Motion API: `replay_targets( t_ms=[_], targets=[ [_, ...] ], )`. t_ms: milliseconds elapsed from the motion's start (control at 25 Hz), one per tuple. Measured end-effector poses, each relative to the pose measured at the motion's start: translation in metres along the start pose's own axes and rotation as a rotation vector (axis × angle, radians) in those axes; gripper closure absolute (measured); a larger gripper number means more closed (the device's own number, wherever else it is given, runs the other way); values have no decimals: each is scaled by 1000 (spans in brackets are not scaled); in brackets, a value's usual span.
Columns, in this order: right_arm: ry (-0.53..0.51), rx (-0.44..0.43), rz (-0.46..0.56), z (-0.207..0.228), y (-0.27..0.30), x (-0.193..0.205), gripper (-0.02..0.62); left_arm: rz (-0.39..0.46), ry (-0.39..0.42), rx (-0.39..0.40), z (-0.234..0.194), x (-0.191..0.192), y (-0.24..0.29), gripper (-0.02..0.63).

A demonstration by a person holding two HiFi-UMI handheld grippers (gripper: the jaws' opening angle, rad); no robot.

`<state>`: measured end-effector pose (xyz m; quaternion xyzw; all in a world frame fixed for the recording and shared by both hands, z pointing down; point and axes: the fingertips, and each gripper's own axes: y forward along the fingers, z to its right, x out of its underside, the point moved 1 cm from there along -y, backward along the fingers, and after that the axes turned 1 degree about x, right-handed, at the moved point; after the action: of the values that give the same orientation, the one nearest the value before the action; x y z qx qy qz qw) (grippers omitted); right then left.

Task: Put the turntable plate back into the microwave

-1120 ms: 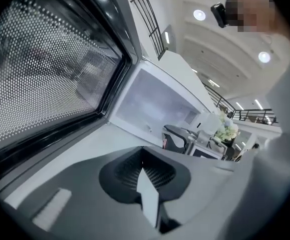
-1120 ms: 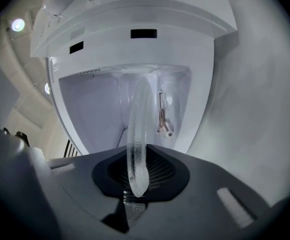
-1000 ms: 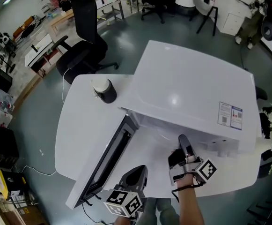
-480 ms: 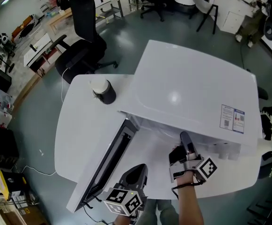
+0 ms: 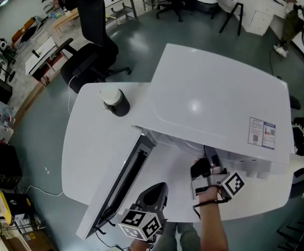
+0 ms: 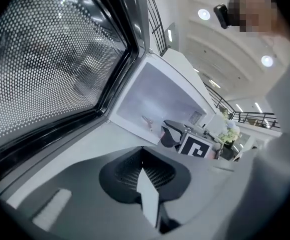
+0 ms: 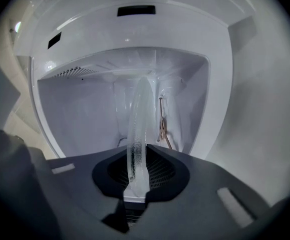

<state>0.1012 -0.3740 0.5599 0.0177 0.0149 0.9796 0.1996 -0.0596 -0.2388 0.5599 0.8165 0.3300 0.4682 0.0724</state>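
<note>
Now, table (image 5: 89,135): white and rounded, it fills the middle of the head view and carries the microwave.
Microwave (image 5: 214,98): a white box from the centre out to 3 o'clock, its cavity mouth facing 6 o'clock.
Door (image 5: 121,184): swung wide open and running toward 7 o'clock; the left gripper view shows its perforated window at 10 o'clock.
Office chair (image 5: 94,41): black, on the floor at 11 o'clock, well apart from the table.
Left gripper (image 5: 154,195): at 6 o'clock just beside the door's free edge, jaws pressed together with nothing between them (image 6: 147,176).
Right gripper (image 5: 210,166): at 5 o'clock, reaching into the cavity mouth, jaws narrowly parted and clamped on the plate's rim (image 7: 137,169).
Turntable plate (image 7: 139,124): clear glass, seen edge-on in the right gripper's jaws, rising toward 12 o'clock in the right gripper view, in front of the white cavity.
Canister (image 5: 115,101): dark with a white top, on the table at 10 o'clock, near the microwave's corner.
</note>
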Motion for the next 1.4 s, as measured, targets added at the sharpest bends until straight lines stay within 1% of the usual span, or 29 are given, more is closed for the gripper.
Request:
replay_targets(
  t_ms=[640, 840, 1040, 1400],
  targets=[
    [23, 12, 42, 1, 14, -5, 546, -17, 15, 25, 3, 0, 5, 606],
    [20, 31, 67, 4, 14, -7, 546, -14, 14, 33, 4, -2, 6, 606],
    [-28, 89, 68, 8, 13, -7, 548, -12, 12, 28, 3, -2, 7, 606],
    [-44, 219, 68, 12, 11, -7, 548, -11, 16, 40, 8, -4, 8, 606]
  ],
)
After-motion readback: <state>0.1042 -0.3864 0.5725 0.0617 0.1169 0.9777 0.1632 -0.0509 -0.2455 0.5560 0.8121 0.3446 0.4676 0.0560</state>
